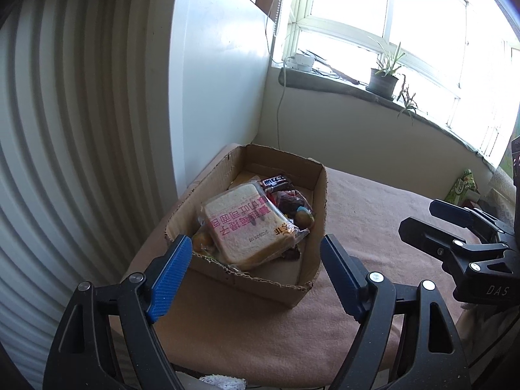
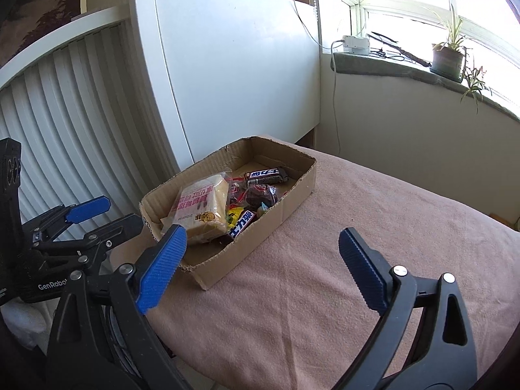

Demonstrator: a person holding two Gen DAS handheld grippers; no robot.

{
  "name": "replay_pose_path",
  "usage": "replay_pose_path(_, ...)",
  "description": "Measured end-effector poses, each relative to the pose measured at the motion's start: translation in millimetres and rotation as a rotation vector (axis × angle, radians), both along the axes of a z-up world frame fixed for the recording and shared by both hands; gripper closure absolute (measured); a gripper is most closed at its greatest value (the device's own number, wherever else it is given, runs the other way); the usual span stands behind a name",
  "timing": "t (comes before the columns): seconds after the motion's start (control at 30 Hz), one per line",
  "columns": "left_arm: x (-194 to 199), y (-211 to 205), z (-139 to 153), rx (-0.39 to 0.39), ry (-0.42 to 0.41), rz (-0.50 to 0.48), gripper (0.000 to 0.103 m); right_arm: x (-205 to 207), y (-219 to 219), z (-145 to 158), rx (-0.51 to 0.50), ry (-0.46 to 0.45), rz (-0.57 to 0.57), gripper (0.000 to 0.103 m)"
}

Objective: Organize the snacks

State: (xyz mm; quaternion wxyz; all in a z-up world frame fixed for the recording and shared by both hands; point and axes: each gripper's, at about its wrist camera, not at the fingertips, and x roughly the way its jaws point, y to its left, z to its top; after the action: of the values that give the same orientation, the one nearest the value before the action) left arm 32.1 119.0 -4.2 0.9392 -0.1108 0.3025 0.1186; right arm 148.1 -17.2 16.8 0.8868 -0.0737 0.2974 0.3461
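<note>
A shallow cardboard box (image 1: 312, 195) stands on a pink-brown cloth at the table's far left corner; it also shows in the right wrist view (image 2: 292, 191). Inside lie a wrapped sandwich bread pack (image 1: 247, 227) (image 2: 198, 211), a dark chocolate bar (image 1: 276, 182) (image 2: 266, 175), a second bar (image 2: 242, 224) and several small wrapped sweets (image 1: 292, 204). My left gripper (image 1: 256, 276) is open and empty, hovering just before the box's near wall. My right gripper (image 2: 260, 266) is open and empty, above the cloth to the right of the box. It also shows at the right in the left wrist view (image 1: 451, 227).
A white cabinet panel (image 2: 227, 81) and ribbed white shutter (image 1: 65, 130) rise behind and left of the box. A windowsill holds a potted plant (image 1: 383, 81) and a white power adapter (image 2: 356, 44) with a hanging cord. A green packet (image 1: 461, 188) lies at far right.
</note>
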Motion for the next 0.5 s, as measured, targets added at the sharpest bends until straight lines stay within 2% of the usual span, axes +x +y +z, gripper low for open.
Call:
replay_pose_path(0.2, -6.6, -7.7, 6.8, 0.016, -0.020, 0.009, 0.022, -8.1, -15.2, 4.2, 0.031, -0.007, -0.025, 0.000)
replay_pose_path(0.5, -12.1, -17.1, 8.9, 0.029, -0.015, 0.001, 0.022, -19.8, -22.5, 2.7, 0.017, -0.027, -0.039, 0.000)
